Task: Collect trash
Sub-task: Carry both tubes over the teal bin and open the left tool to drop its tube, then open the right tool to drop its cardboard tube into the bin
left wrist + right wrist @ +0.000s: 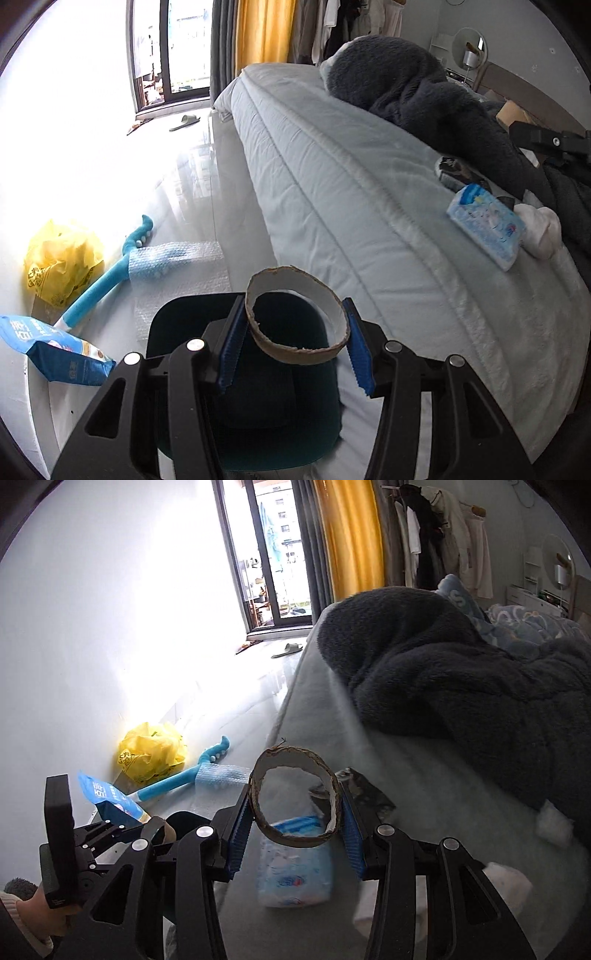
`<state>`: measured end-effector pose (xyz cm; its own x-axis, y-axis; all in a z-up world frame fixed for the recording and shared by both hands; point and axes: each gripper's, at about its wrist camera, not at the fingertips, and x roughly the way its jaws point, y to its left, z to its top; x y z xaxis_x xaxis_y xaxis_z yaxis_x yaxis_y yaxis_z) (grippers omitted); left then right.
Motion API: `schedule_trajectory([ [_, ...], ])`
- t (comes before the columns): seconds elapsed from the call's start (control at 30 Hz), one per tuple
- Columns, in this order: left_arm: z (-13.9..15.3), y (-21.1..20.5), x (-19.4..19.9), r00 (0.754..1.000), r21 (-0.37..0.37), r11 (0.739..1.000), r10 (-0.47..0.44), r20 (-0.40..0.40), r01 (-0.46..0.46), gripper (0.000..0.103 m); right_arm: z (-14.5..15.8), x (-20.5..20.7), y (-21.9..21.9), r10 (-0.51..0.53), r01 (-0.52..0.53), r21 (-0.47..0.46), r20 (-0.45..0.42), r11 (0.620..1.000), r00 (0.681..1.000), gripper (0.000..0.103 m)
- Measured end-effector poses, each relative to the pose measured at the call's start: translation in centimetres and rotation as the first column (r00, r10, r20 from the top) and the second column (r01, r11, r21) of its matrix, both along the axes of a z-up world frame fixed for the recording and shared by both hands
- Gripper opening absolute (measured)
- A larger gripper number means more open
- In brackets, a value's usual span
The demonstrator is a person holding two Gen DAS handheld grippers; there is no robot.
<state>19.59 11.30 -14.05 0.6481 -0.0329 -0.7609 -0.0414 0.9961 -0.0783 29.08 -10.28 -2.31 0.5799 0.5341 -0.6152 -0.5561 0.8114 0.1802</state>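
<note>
1. Cardboard ring (314, 291): brown outside, white inside, frayed rim; pinched between the pads of the left gripper (295, 345), opening facing up, above item 3.
2. Second cardboard ring (334, 794): same make, torn edge; clamped in the right gripper (295, 830) over the bed.
3. Trash bin (177, 306): dark teal, open-topped, on the floor beside the bed.
4. Tissue pack (487, 229): blue-and-white, flat on the bed (a crumpled white tissue (539, 229) lies just beside it).
5. Black wrapper (461, 173): crinkled, on the bed, near item 4.
6. Floor lot by the wall: yellow plastic bag (59, 258), crumpled; blue snack bag (55, 347), lying flat; bubble wrap (177, 266), partly unrolled.
</note>
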Motion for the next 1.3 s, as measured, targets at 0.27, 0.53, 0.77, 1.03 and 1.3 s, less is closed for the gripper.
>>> schedule_trajectory([
  [0.27, -3.6, 4.3, -0.9, 0.992, 0.009, 0.998, 0.058, -0.116, -0.058, 0.054, -0.5, -1.5, 7.0, 0.114, -0.115, -0.018, -0.017, 0.993, 0.993, 0.045],
  [0.53, -7.9, 7.4, -1.1, 0.961, -0.039, 0.994, 0.084, -0.261, -0.098, 0.054, -2.8, -2.7, 12.1, 0.198, -0.203, -0.056, -0.08, 0.978, 0.977, 0.045],
  [0.77, -10.9, 9.1, -1.5, 0.92, -0.064, 0.991, 0.085, -0.384, -0.118, 0.054, -4.7, -3.0, 15.1, 0.233, -0.245, -0.069, -0.147, 0.967, 0.961, 0.045],
  [1.03, -11.0, 10.7, -2.6, 0.904, -0.06, 0.99, 0.093, -0.417, -0.13, 0.074, -7.5, -2.1, 17.2, 0.234, -0.257, -0.069, -0.243, 0.964, 0.941, 0.045],
  [1.3, -8.1, 12.9, -3.9, 0.945, -0.083, 0.986, 0.113, -0.307, -0.145, 0.08, -10.9, -1.4, 19.4, 0.216, -0.254, -0.073, -0.337, 0.964, 0.916, 0.045],
])
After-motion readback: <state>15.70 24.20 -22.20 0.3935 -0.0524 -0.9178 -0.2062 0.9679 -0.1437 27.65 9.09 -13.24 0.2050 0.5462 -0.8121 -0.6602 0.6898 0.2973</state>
